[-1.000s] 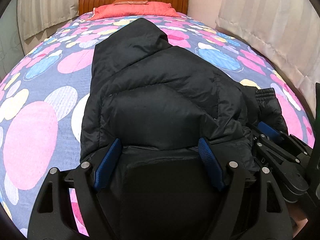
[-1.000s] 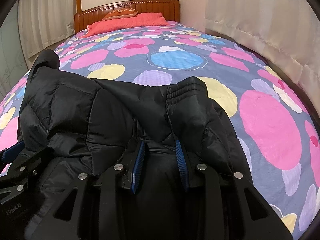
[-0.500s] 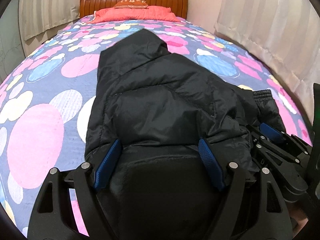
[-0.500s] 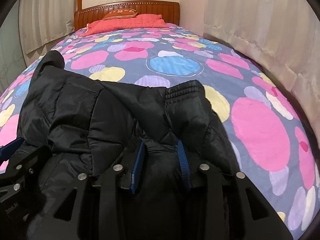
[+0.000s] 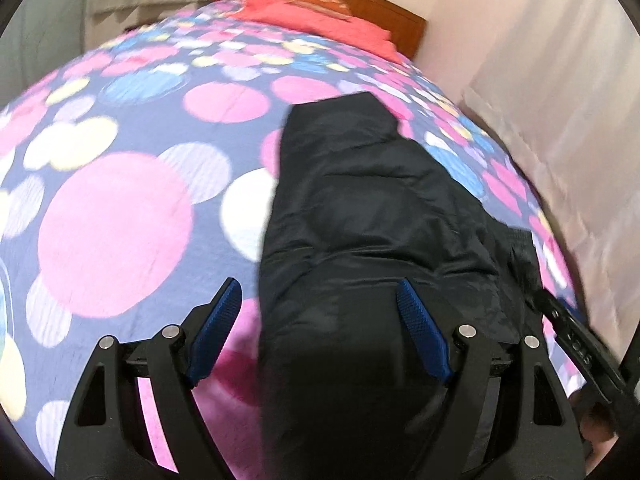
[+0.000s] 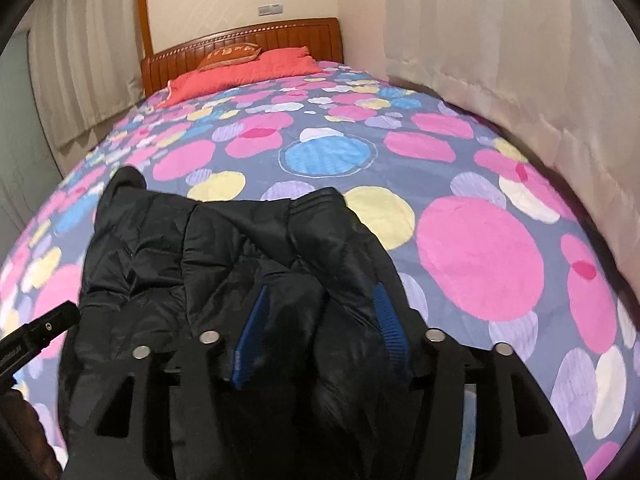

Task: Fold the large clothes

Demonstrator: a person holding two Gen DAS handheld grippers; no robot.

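On a bed [image 6: 480, 168] with a dotted spread of pink, blue and yellow circles: black puffer jacket [image 5: 372, 208], bunched toward the near end, hood end stretched toward the headboard [image 6: 248, 40]. Ribbed cuff [image 6: 316, 202] of one sleeve folded up over the body of the coat, seen from the right wrist. Left tool [image 5: 320, 332] spread wide, blue pads well apart; right-hand pad over the dark fabric, left-hand pad [image 5: 218, 330] off the coat's edge above the spread, nothing pinched between them. Right tool [image 6: 320, 336] parted as well, a fold of the coat bulging up between its pads [image 6: 250, 340]; whether pressed from both sides, impossible to tell. Each tool's black frame visible at the edge of the other's view. Beyond the coat: red pillow [image 6: 244, 72] and a brown cushion [image 6: 232, 54] against the wooden headboard, pale curtains [image 6: 520, 60] along the bedside. Left view slightly blurred.
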